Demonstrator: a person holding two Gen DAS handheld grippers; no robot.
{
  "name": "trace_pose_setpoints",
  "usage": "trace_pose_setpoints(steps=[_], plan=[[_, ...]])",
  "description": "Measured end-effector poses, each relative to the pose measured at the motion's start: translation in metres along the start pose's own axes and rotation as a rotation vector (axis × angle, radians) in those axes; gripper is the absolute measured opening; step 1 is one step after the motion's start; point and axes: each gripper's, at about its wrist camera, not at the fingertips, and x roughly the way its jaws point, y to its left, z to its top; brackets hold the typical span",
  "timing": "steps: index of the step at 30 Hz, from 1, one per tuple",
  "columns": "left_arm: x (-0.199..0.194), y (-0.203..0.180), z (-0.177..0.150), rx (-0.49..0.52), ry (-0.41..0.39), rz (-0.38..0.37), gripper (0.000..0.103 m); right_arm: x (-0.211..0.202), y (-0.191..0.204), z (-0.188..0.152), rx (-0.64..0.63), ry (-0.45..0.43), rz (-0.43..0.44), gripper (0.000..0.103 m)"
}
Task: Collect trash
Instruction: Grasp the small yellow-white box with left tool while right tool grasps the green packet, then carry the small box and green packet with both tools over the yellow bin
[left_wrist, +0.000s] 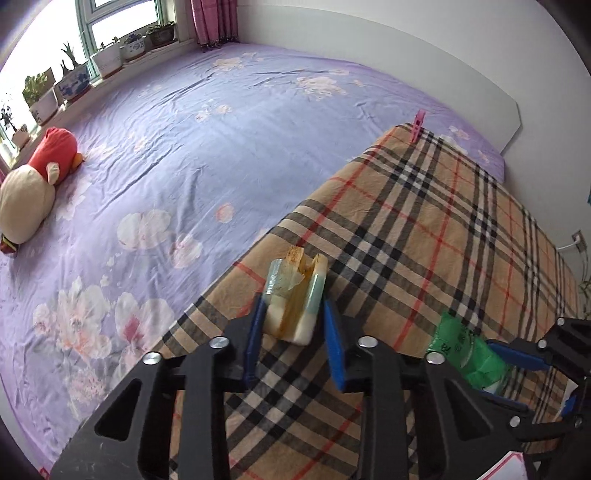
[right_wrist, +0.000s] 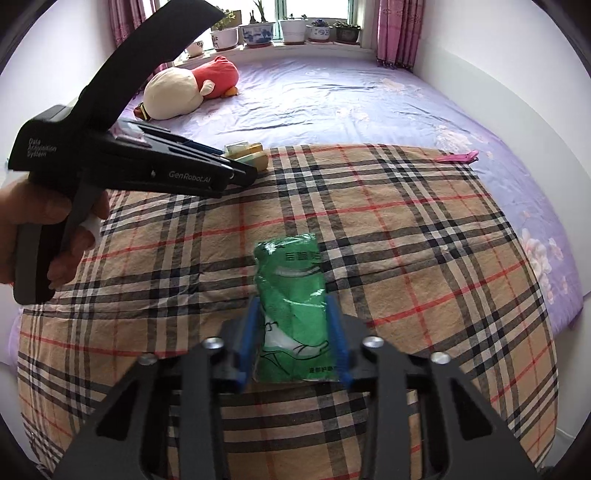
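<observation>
A crumpled piece of trash, white foam wrapped in yellowed tape (left_wrist: 295, 295), lies on the plaid cloth (left_wrist: 424, 229). My left gripper (left_wrist: 293, 317) stands around its near end, jaws open, the left pad against it and a small gap at the right pad. The trash also shows in the right wrist view (right_wrist: 247, 153) at the left gripper's tip. A green plastic packet (right_wrist: 291, 295) lies on the plaid cloth (right_wrist: 406, 258). My right gripper (right_wrist: 295, 328) has its blue pads pressed on both sides of the packet. The packet also shows in the left wrist view (left_wrist: 465, 350).
The plaid cloth covers a raised surface on a purple floral bed (left_wrist: 184, 147). A pink clothes peg (left_wrist: 417, 127) clips the cloth's far edge. A red and cream plush toy (right_wrist: 192, 86) lies near the window sill with potted plants (right_wrist: 258, 33). White wall on the right.
</observation>
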Motion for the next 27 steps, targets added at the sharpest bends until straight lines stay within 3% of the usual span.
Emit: trace_pose_setpoints(steps=[2,14,27], plan=[[-0.001,0.002,0.0,-0.016,0.004,-0.018,0.019,-0.001,-0.001,-0.001,0.006,0.0,0.004,0.032],[-0.011,-0.011,-0.006,-0.024,0.002,-0.039,0.019,-0.013,-0.02,-0.01,0.104,-0.003,0.036,0.031],[-0.035,-0.066,-0.02,0.035,0.0,-0.077,0.019,-0.045,-0.056,-0.038,0.183,-0.026,0.021,0.031]])
